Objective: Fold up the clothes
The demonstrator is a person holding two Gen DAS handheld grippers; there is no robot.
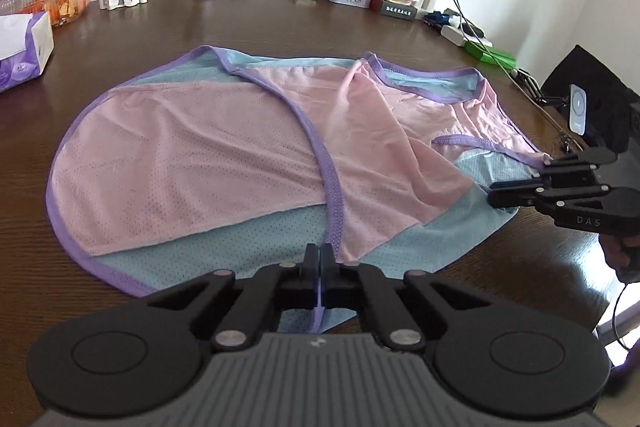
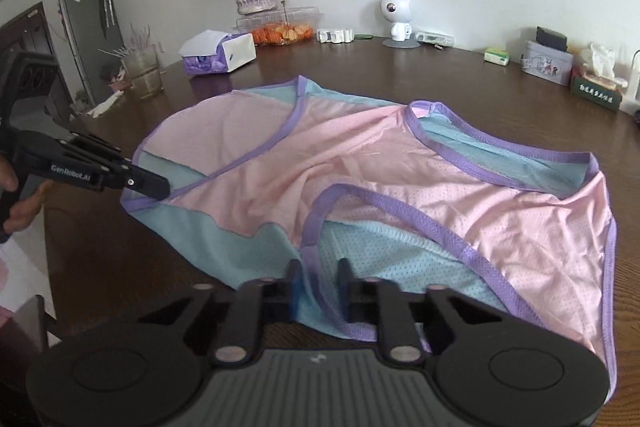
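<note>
We hold the jersey, spread on the table: left gripper pinches its purple hem, right gripper stands narrowly parted around fabric. Risk: thin mesh slipping from that unclosed side, skewing the fold.

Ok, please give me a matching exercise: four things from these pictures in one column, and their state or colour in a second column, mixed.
Things:
1. left claw
2. right claw
3. tissue box
4. robot figure

States:
A. open, one finger on each side of the vest's blue edge
B. white, on a grey round base
C. shut on the purple trim
D. purple and white

Pairs: 1-C, 2-A, 3-D, 4-B
</note>
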